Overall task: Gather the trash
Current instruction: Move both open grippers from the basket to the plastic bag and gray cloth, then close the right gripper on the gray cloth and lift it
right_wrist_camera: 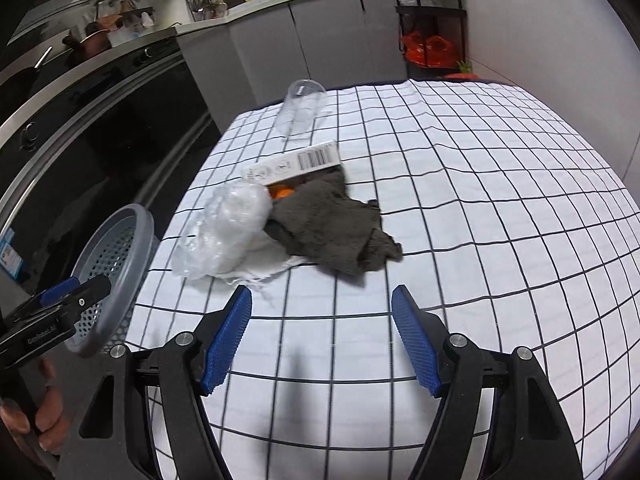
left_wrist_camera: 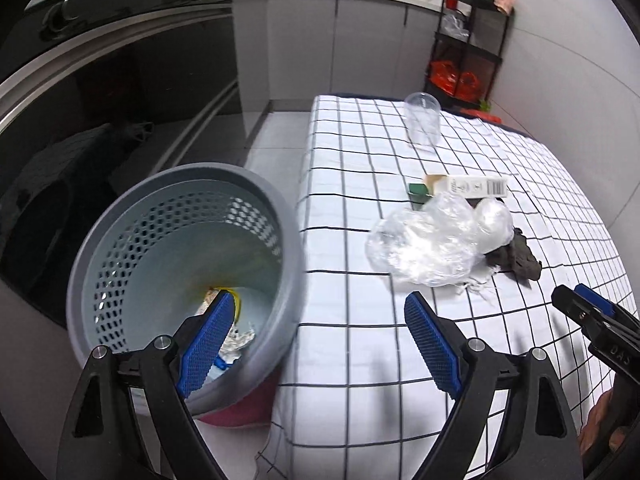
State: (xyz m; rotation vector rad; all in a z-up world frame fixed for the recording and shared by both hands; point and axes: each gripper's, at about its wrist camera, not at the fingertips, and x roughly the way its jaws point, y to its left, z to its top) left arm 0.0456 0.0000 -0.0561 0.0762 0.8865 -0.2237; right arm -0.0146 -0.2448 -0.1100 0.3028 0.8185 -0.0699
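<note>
Right wrist view: one cup (right_wrist_camera: 302, 108), one box (right_wrist_camera: 298, 162), one cloth (right_wrist_camera: 332, 226); both grippers spread wide, empty.

The carton (right_wrist_camera: 294, 164) lies partly under the grey cloth (right_wrist_camera: 332, 228) and crumpled plastic (right_wrist_camera: 224, 236); something orange beneath cannot be identified. The bin (left_wrist_camera: 180, 272) contents are blurred.

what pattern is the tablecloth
White with a thin black grid; the tablecloth shows best in the right wrist view.

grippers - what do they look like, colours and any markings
Both match: the left gripper and right gripper have black plastic frames with triangular cut-outs, silver pivot bolts and blue ridged pads. White lettering marks the bodies.
</note>
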